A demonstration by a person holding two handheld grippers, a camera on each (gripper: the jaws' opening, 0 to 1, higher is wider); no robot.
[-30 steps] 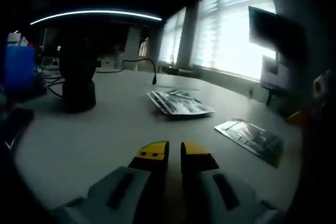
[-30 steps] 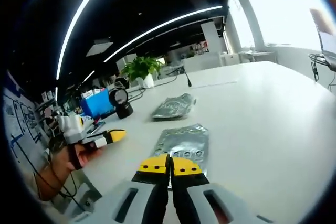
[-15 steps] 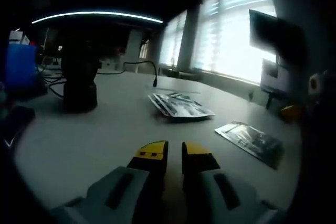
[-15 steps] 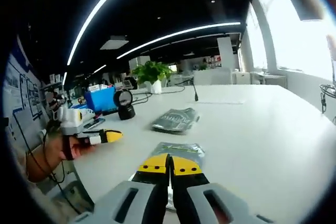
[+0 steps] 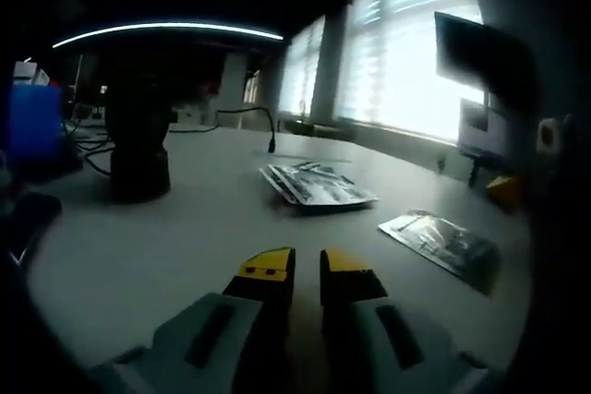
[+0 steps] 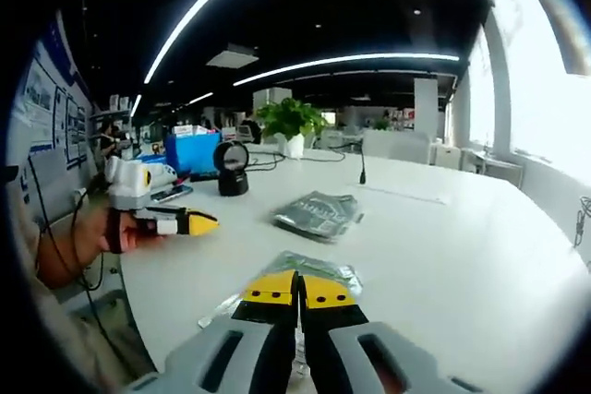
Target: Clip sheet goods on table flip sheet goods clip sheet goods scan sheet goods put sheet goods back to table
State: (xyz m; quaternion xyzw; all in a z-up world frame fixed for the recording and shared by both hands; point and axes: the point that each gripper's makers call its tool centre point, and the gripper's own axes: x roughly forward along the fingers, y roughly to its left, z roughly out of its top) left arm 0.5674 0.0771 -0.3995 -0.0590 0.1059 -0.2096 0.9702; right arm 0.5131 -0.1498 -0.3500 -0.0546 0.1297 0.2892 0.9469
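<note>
A silver foil sheet packet (image 6: 319, 268) lies flat on the white table (image 6: 443, 256), partly under my right gripper (image 6: 297, 288). That gripper is shut, with its yellow tips low over the packet's near part; whether they touch it is unclear. In the left gripper view the same packet (image 5: 441, 242) lies to the right, beside the right gripper's yellow tip (image 5: 506, 193). A small stack of similar packets (image 5: 319, 184) (image 6: 319, 214) lies farther out. My left gripper (image 5: 307, 269) hovers over bare table, shut, with nothing between its jaws. It is also in the right gripper view (image 6: 208, 222), held by a hand (image 6: 92, 242).
A black round scanner on a stand (image 5: 137, 149) (image 6: 231, 171) stands at the table's far side, next to a blue box (image 6: 194, 149) and cables (image 5: 245, 113). A potted plant (image 6: 291, 122) sits behind. A monitor (image 5: 480, 53) stands by the bright windows.
The right gripper view has tilted up and dropped lower over the packet, which has not moved on the table. The left gripper has held still.
</note>
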